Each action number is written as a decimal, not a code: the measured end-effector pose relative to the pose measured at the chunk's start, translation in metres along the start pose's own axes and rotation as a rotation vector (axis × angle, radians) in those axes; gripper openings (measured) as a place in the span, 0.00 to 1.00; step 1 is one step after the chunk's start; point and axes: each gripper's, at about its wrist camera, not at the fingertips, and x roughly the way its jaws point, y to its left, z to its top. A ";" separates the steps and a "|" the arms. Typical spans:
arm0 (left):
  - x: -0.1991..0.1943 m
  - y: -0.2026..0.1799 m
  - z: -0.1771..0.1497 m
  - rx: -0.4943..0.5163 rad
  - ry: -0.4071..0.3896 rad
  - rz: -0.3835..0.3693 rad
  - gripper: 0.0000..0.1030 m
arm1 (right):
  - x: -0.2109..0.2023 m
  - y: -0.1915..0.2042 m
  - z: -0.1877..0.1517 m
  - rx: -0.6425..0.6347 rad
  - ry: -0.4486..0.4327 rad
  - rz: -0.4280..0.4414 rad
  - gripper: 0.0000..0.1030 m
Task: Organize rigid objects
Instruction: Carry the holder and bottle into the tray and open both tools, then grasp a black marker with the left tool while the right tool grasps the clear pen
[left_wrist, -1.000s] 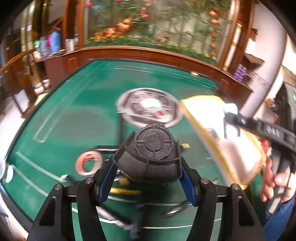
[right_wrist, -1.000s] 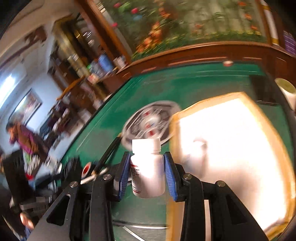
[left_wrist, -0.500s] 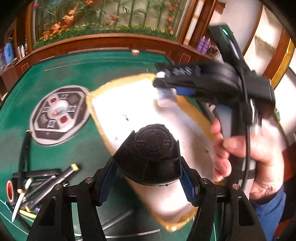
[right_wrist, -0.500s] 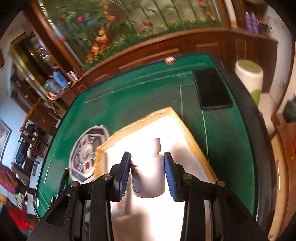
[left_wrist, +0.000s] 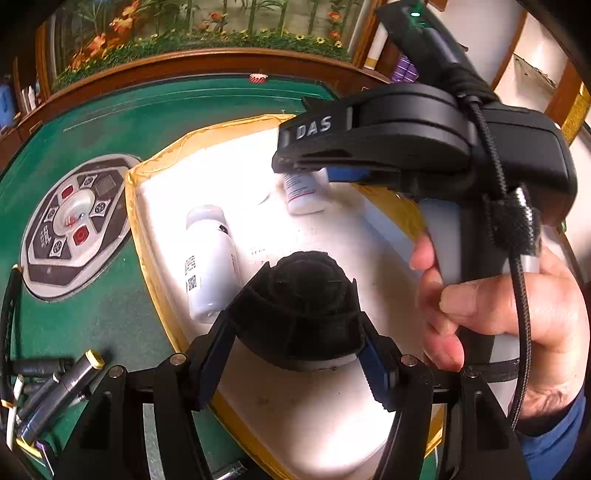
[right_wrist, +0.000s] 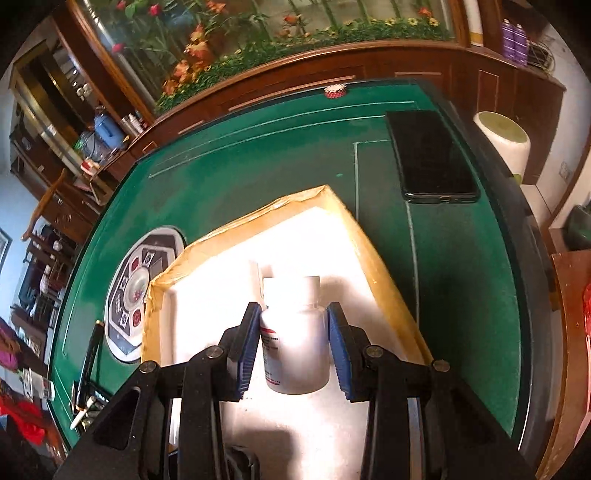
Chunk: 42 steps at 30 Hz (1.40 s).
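My left gripper (left_wrist: 295, 354) is shut on a black dome-shaped part (left_wrist: 303, 310), held over the near half of a white foam box (left_wrist: 332, 424) with tan taped edges. My right gripper (right_wrist: 293, 347) is shut on a white pill bottle (right_wrist: 293, 332) with a label, hanging over the same box (right_wrist: 343, 229). In the left wrist view that right gripper (left_wrist: 306, 173) comes in from the right, held by a hand (left_wrist: 498, 314), with its bottle (left_wrist: 303, 192) low over the box's far part. Another white bottle (left_wrist: 208, 262) lies on its side inside the box.
The box sits on a green felt table (right_wrist: 258, 173) with a round control panel (left_wrist: 74, 221) at its centre. Pens and tools (left_wrist: 51, 387) lie at the left. A black phone (right_wrist: 430, 155) lies on the far right, a poker chip (right_wrist: 334, 90) by the wooden rim.
Both grippers swung right from the table's centre to above the foam box and came lower, each keeping its object. The right gripper now fills the left view's right side.
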 end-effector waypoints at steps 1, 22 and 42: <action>0.000 -0.003 -0.002 0.009 -0.002 0.006 0.66 | 0.002 0.001 0.000 -0.011 0.003 0.003 0.34; -0.032 -0.007 -0.022 0.031 -0.052 0.010 0.68 | -0.030 0.013 -0.002 -0.039 -0.073 0.018 0.44; -0.155 0.140 -0.145 -0.266 -0.186 0.159 0.76 | -0.073 0.150 -0.086 -0.302 -0.138 0.344 0.46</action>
